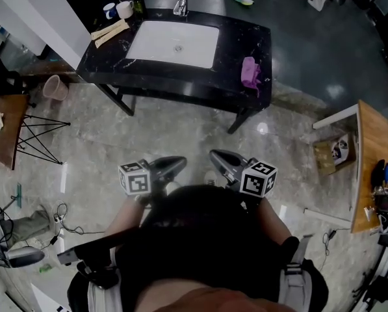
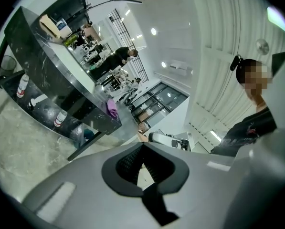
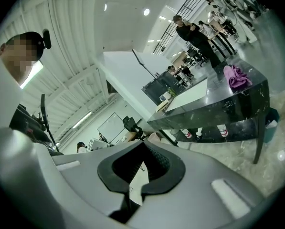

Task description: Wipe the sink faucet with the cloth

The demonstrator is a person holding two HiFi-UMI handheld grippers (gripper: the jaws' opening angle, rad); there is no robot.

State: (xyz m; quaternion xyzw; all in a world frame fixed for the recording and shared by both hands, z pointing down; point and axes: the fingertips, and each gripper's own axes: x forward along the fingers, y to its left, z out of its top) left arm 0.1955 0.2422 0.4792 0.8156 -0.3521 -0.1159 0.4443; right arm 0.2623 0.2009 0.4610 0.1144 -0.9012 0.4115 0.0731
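A black marble counter (image 1: 245, 41) with a white basin (image 1: 173, 43) stands across the floor ahead of me. The chrome faucet (image 1: 181, 2) rises at the basin's far edge. A purple cloth (image 1: 250, 72) lies crumpled on the counter's right end, also seen as the cloth (image 2: 112, 107) and the cloth (image 3: 237, 75). My left gripper (image 1: 178, 164) and right gripper (image 1: 215, 155) are held close to my body, far short of the counter. Both are shut with nothing between the jaws, as the left gripper (image 2: 142, 145) and right gripper (image 3: 143, 143) show.
Cups (image 1: 119, 9) and wooden pieces (image 1: 109, 32) sit at the counter's back left. Bottles (image 3: 199, 133) stand on its lower shelf. A pink bin (image 1: 54, 86) and a small table (image 1: 2, 125) are at left; a wooden table (image 1: 375, 155) and a cardboard box (image 1: 333, 151) at right. People stand beyond.
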